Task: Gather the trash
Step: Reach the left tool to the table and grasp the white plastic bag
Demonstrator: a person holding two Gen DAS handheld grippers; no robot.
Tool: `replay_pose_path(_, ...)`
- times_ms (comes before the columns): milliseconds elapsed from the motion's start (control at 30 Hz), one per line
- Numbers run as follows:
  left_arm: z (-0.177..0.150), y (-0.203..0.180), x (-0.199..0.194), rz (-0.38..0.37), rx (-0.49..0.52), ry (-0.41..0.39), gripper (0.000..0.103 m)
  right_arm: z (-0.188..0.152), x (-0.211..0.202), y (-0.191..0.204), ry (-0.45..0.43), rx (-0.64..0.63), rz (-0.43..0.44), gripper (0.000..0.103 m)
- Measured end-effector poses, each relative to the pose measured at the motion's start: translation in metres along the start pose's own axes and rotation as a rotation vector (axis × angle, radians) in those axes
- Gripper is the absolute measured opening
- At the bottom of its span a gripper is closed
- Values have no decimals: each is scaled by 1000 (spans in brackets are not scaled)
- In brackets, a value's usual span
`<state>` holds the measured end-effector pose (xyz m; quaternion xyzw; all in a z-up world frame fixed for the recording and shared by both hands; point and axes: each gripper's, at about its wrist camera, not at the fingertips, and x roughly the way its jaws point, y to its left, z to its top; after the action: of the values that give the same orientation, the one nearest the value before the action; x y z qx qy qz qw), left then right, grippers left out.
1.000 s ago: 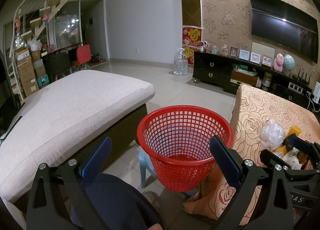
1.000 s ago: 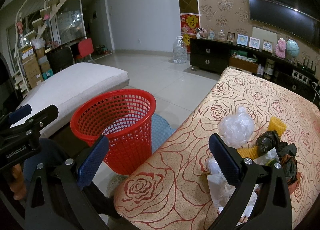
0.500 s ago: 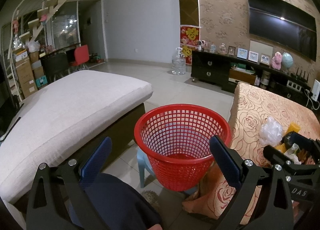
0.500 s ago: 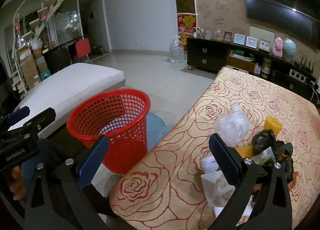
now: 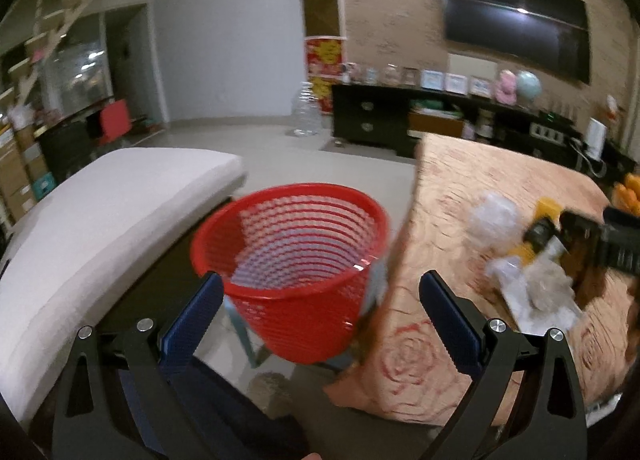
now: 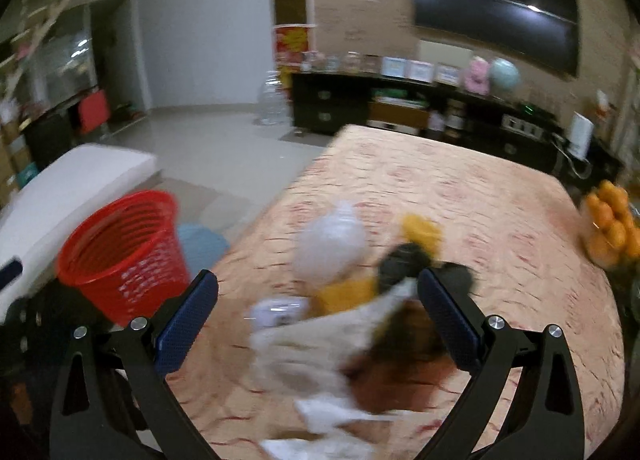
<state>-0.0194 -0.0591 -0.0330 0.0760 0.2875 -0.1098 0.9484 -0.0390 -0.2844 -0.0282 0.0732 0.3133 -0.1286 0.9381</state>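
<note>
A red mesh basket [image 5: 292, 260] stands on a small blue stool beside the table; the right wrist view has this basket [image 6: 124, 252] at its left. My left gripper [image 5: 320, 300] hangs open just in front of the basket, with nothing between its fingers. On the rose-patterned tablecloth [image 6: 460, 196] lies a heap of trash: a clear plastic bag [image 6: 330, 244], yellow pieces [image 6: 422, 230], dark wrappers [image 6: 400, 262] and white paper [image 6: 316, 344]. My right gripper [image 6: 318, 302] is open above this heap. The left wrist view shows the right gripper [image 5: 612, 244] over the trash [image 5: 536, 276]. Both views are blurred.
A pale cushioned seat [image 5: 100, 220] lies left of the basket. A pile of oranges [image 6: 612, 224] sits at the table's right edge. A dark TV cabinet [image 5: 400, 120] and a water jug [image 5: 306, 110] stand at the far wall. A person's dark-clothed leg [image 5: 224, 412] is below my left gripper.
Both grippers have swung to the right and tipped down. The right one has come closer over the trash heap, so the basket now sits further left in its view.
</note>
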Motion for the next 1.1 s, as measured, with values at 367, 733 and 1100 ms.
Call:
replay_pose_path(367, -33, -100, 6, -336, 189, 86, 95, -3, -15, -89, 6, 229, -101, 97)
replay_pose_path(733, -70, -189, 31, -544, 350, 213, 92, -3, -18, -104, 7, 289, -102, 97)
replay_pose_path(1100, -76, -193, 50, -610, 346, 294, 30, -6, -14, -109, 28, 312, -84, 97)
